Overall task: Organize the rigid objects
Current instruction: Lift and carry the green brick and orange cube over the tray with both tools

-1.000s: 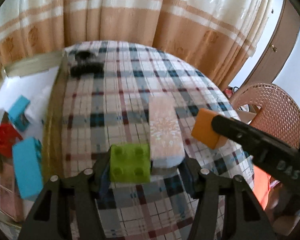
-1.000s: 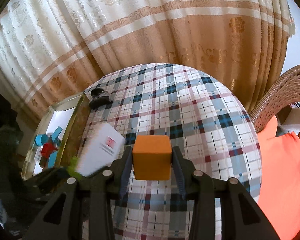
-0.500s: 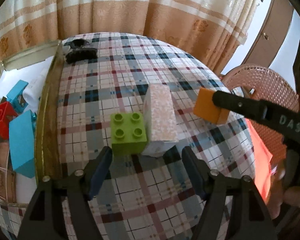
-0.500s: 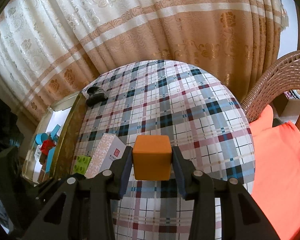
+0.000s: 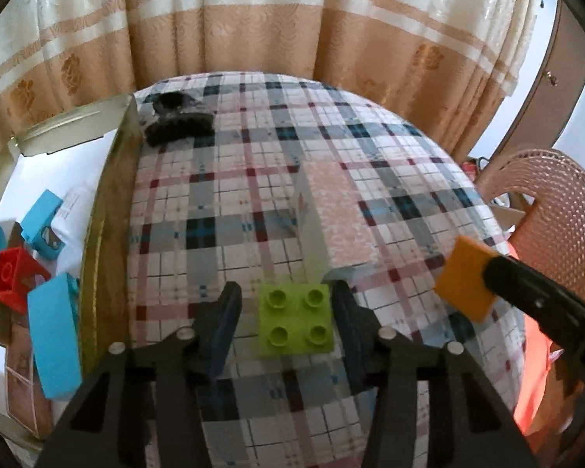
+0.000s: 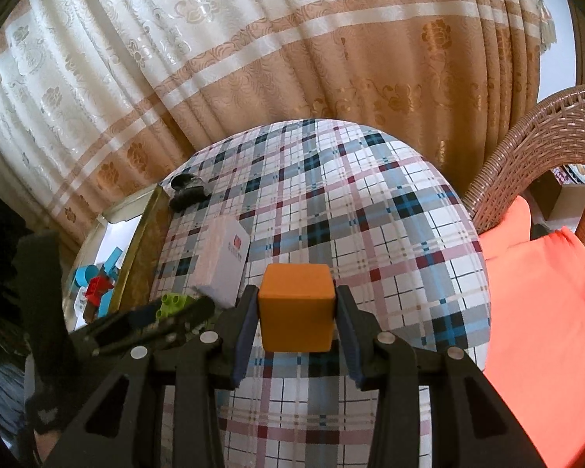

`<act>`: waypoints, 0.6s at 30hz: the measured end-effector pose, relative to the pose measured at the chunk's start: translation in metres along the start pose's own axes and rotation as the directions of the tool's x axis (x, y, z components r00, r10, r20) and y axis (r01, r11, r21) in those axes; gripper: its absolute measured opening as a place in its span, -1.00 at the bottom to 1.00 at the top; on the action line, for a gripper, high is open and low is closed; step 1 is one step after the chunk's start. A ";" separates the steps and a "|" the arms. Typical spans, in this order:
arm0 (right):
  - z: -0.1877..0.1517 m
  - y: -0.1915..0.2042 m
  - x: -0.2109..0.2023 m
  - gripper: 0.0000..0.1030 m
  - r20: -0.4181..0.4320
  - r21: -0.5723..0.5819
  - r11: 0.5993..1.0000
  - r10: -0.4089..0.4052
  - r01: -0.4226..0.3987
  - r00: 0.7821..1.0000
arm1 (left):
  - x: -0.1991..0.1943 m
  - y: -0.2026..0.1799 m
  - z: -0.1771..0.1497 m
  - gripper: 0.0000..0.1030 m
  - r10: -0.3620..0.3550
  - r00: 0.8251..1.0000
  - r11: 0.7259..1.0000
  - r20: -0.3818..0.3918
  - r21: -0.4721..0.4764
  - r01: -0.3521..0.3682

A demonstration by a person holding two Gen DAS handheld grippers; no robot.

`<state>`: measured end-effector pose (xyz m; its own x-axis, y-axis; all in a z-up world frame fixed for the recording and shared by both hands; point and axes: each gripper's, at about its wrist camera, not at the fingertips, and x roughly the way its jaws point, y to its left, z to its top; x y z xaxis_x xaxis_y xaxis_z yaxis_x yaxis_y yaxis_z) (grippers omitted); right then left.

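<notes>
A lime green studded brick [image 5: 295, 321] lies on the plaid tablecloth [image 5: 222, 210] between the jaws of my left gripper [image 5: 286, 312]. The jaws are closing: the right finger [image 5: 345, 312] is at the brick's edge, while a gap remains on the left side. A pale pink box [image 5: 331, 218] lies just beyond the brick. My right gripper [image 6: 296, 312] is shut on an orange cube [image 6: 296, 306], held above the cloth. In the left wrist view the cube [image 5: 464, 284] hangs at the right. In the right wrist view the green brick [image 6: 169, 304] shows at the lower left, beside the box [image 6: 224, 261].
A gold-edged tray [image 5: 97, 241] at the left holds blue blocks [image 5: 52, 331] and a red brick [image 5: 13, 279]. A black hair clip [image 5: 177, 124] lies at the far side of the table. A wicker chair [image 6: 526, 144] with an orange cushion [image 6: 546, 312] stands to the right. Curtains hang behind.
My left gripper drew back and opened wide, then came forward so that the green brick now sits between its narrowing jaws. The right gripper kept its hold on the orange cube.
</notes>
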<state>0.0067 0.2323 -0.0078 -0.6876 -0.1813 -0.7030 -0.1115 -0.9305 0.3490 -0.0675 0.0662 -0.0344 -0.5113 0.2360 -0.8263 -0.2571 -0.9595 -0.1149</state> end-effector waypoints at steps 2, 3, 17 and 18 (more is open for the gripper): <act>-0.001 -0.001 0.000 -0.18 -0.001 -0.002 1.000 0.004 -0.004 1.000 | 0.001 0.003 -0.003 -0.19 -0.011 1.000 1.000 -0.012 -0.011 0.011; -0.001 -0.001 0.000 -0.18 -0.002 -0.003 1.000 0.007 -0.007 1.000 | 0.002 0.005 -0.007 -0.31 -0.027 0.999 1.000 -0.021 -0.015 0.027; -0.005 0.010 -0.013 -0.18 0.021 -0.004 1.000 0.004 -0.004 1.000 | -0.047 0.004 -0.016 -0.40 -0.130 0.988 0.992 0.086 0.007 0.130; -0.005 0.013 -0.016 -0.18 0.025 -0.008 1.000 0.006 -0.006 1.000 | -0.051 0.006 -0.017 -0.40 -0.131 0.987 0.991 0.092 0.007 0.131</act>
<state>0.0194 0.2217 0.0046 -0.7063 -0.1790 -0.6849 -0.1012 -0.9320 0.3479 -0.0291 0.0459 -0.0020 -0.5465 0.3725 -0.7500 -0.3275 -0.9194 -0.2180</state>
